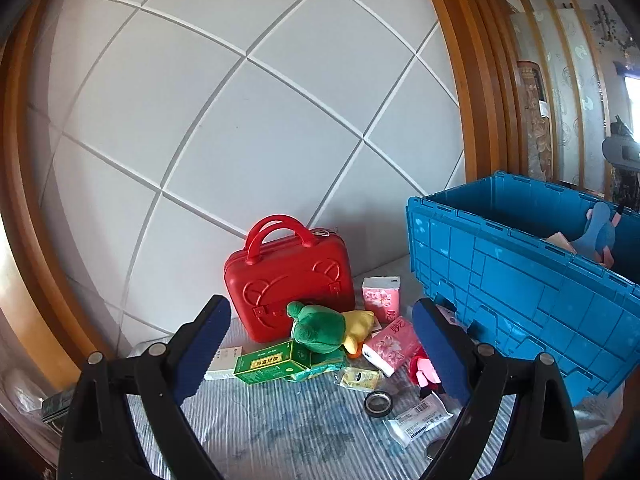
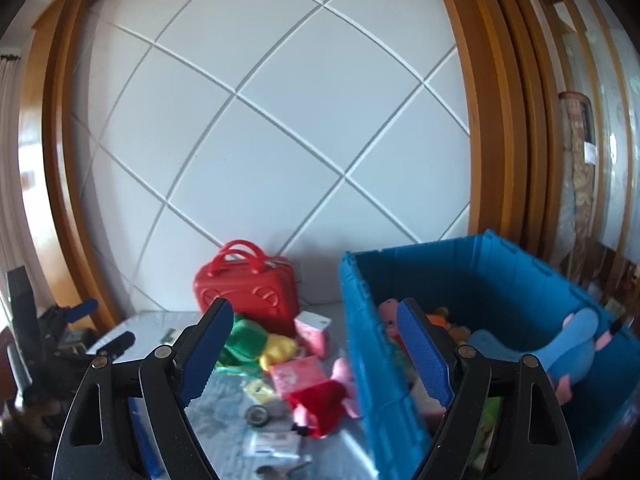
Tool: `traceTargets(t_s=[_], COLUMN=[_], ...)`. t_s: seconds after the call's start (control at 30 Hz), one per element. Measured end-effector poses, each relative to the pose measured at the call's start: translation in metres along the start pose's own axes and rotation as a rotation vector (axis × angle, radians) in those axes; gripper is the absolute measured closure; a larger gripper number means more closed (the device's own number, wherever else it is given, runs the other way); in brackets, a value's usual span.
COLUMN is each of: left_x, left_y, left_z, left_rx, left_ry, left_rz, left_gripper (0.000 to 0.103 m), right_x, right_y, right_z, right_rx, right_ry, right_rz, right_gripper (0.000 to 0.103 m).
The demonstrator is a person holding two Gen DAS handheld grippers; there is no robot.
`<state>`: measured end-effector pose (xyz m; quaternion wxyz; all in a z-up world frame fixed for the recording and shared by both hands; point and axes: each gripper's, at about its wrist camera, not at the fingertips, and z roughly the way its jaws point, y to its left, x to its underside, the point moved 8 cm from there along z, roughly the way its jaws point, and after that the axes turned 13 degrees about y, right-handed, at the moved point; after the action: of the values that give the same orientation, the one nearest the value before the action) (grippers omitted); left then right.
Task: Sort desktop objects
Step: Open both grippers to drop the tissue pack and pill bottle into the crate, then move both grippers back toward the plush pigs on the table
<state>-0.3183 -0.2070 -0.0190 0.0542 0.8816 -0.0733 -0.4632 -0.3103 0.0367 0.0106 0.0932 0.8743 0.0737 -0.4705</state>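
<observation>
Seen from the left wrist: left gripper (image 1: 322, 344) spread wide and empty, green plush (image 1: 320, 326) and green box (image 1: 272, 366) just beyond its tips, blue crate (image 1: 520, 280) at the table's right edge; from the right wrist: right gripper (image 2: 316, 350) wide, empty, straddling the crate's near-left wall.

Both pictures are bright with daylight. In the left wrist view a window (image 1: 634, 96) at the far right glows white. The wall (image 1: 248, 120) is lit evenly, and the red case (image 1: 288, 276) throws a soft shadow on it. The right wrist view is blurry, most of all the toys near the blue bin (image 2: 384, 380). Straight lines bend at the edges, and the corners go black.
</observation>
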Motion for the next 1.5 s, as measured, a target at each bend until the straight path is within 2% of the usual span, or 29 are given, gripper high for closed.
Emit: traceTargets(t_s=[0.07, 0.27, 0.37, 0.47, 0.6, 0.83, 1.07, 1.3, 1.5], left_x=[0.003, 0.009, 0.018, 0.032, 0.051, 0.095, 0.137, 0.157, 0.16], left_y=[0.001, -0.027, -0.042, -0.053, -0.052, -0.038, -0.046, -0.055, -0.063], left_z=[-0.006, -0.014, -0.015, -0.02, -0.033, -0.047, -0.071, -0.087, -0.091], left_rx=[0.016, 0.101, 0.146, 0.154, 0.093, -0.019, -0.114, -0.168, -0.178], left_ry=[-0.013, -0.046, -0.042, -0.02, -0.003, 0.081, 0.145, 0.158, 0.162], left_rz=[0.019, 0.076, 0.079, 0.087, 0.092, -0.012, -0.073, -0.113, -0.119], left_gripper=[0.01, 0.01, 0.01, 0.01, 0.01, 0.01, 0.01, 0.01, 0.01], right_x=[0.01, 0.05, 0.07, 0.085, 0.094, 0.113, 0.14, 0.153, 0.154], right_y=[0.012, 0.022, 0.02, 0.019, 0.018, 0.022, 0.019, 0.011, 0.007], right_z=[0.001, 0.016, 0.019, 0.016, 0.014, 0.016, 0.01, 0.002, 0.0], right_rx=[0.018, 0.11, 0.152, 0.181, 0.141, 0.059, -0.022, -0.062, -0.067], right_ry=[0.004, 0.072, 0.112, 0.128, 0.136, 0.151, 0.191, 0.2, 0.2], right_rz=[-0.007, 0.023, 0.029, 0.018, 0.022, -0.019, -0.063, -0.095, -0.107], right_gripper=[0.009, 0.009, 0.009, 0.009, 0.009, 0.009, 0.009, 0.009, 0.008])
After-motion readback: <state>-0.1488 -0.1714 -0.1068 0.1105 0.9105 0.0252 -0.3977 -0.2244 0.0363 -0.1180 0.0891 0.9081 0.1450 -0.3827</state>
